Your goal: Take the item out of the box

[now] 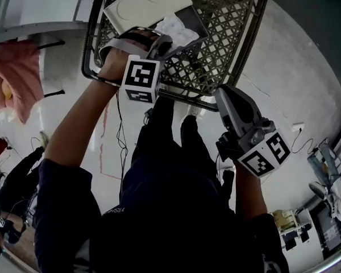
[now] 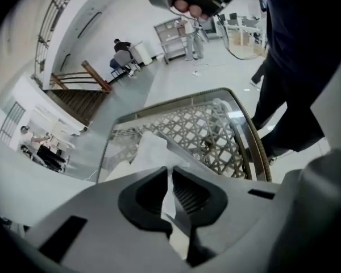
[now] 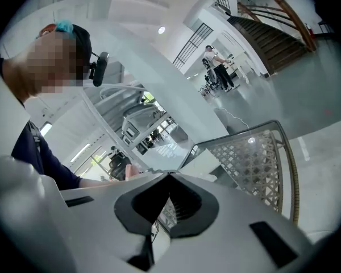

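Observation:
A dark lattice basket (image 1: 230,36) stands on the pale floor in front of me. In it lie a flat white box (image 1: 148,4) and a crumpled white item (image 1: 179,32). My left gripper (image 1: 166,43) reaches down into the basket and is shut on that white item. In the left gripper view the white item (image 2: 150,149) runs up from between the pads, with the basket (image 2: 216,135) behind it. My right gripper (image 1: 223,92) hovers by the basket's near rim, shut, with nothing in it. The right gripper view shows its tips (image 3: 169,176) touching, the basket (image 3: 256,158) beyond them.
A pink cloth (image 1: 14,78) hangs at the left. Cables (image 1: 120,135) trail over the floor near my legs. A wooden staircase (image 2: 74,92), a shelf cart (image 2: 176,38) and several people stand far off in the hall.

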Tool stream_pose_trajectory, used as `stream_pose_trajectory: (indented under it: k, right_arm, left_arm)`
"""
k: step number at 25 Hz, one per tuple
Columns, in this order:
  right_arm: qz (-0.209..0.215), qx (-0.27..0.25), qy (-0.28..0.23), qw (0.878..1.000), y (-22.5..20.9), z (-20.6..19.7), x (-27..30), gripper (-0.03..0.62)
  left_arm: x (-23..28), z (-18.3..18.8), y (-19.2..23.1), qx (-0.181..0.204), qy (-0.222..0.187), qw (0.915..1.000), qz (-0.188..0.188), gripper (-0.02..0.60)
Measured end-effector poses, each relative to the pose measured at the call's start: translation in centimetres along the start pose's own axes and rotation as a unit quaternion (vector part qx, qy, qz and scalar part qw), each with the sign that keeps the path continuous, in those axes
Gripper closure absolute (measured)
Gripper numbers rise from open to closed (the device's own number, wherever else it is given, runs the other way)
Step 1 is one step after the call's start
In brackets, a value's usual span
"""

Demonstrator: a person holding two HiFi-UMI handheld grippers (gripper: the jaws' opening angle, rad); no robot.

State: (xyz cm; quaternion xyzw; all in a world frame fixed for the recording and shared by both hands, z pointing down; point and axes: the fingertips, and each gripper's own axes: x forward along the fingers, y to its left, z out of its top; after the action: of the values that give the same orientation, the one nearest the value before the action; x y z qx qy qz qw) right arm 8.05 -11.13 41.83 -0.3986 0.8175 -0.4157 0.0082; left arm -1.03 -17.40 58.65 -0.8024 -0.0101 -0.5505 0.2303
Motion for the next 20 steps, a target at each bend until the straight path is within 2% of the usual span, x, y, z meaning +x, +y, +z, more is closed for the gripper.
stream_pose_trajectory:
  k: [3, 6, 11, 15, 20]
  right_arm:
    - [0.006, -0.030, -0.012, 0.999, 2.1, 0.9, -0.2, 0.571]
    - [0.014, -0.052, -0.024, 0.998, 3.7, 2.9, -0.8, 0.571]
    - [0.031, -0.078, -0.040, 0.996, 5.7, 4.8, -1.7, 0.571]
    - [0.044, -0.098, -0.053, 0.993, 7.5, 6.3, -2.0, 0.571]
    - [0.063, -0.121, -0.065, 0.988, 9.9, 7.3, -2.3, 0.571]
  left_arm:
    - [-3.4, 1.0, 1.5, -0.034, -0.030, 0.9978, 0.049, 0.548]
    - [-7.5, 2.6, 4.1, -0.085, -0.068, 0.9898, 0.091, 0.548]
    - [-13.2, 4.6, 6.3, -0.161, -0.119, 0.9678, 0.152, 0.549]
    - [-17.5, 5.7, 7.5, -0.197, -0.146, 0.9496, 0.196, 0.549]
    - [-21.5, 6.8, 7.9, -0.241, -0.183, 0.9254, 0.228, 0.549]
